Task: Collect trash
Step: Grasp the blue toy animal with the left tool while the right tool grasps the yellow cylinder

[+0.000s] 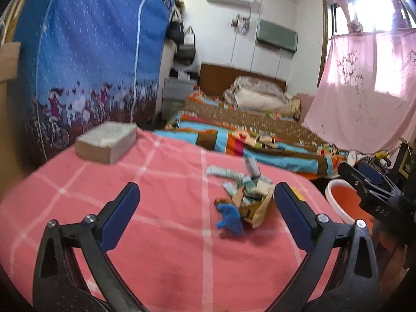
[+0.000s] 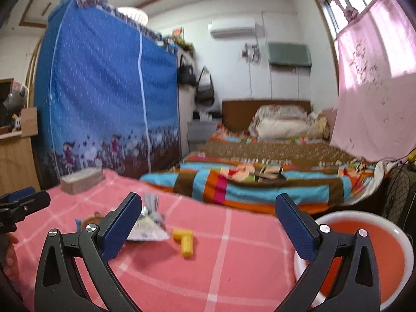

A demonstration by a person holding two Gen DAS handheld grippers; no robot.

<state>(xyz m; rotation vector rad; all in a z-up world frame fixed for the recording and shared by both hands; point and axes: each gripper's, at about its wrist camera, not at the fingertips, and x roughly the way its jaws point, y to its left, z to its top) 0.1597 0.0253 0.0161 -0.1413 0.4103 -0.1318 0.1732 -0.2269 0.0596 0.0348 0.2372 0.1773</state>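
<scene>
Both the left claw (image 1: pixel 206 214) and right claw (image 2: pixel 208 221) gape empty; wrappers (image 1: pixel 244 197) and a yellow scrap (image 2: pixel 185 241) remain mid-frame on the bench (image 1: pixel 156 234); the basin (image 2: pixel 377 247), lower right, looks empty.

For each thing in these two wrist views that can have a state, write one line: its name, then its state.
left gripper: open, holding nothing
right gripper: open, holding nothing
basin: upright beside the table, no trash visible in it
yellow piece: lying loose on the pink cloth
crumpled wrapper: lying on the cloth
blue scrap: lying on the cloth
box: resting at the far corner; open or shut, cannot tell
</scene>
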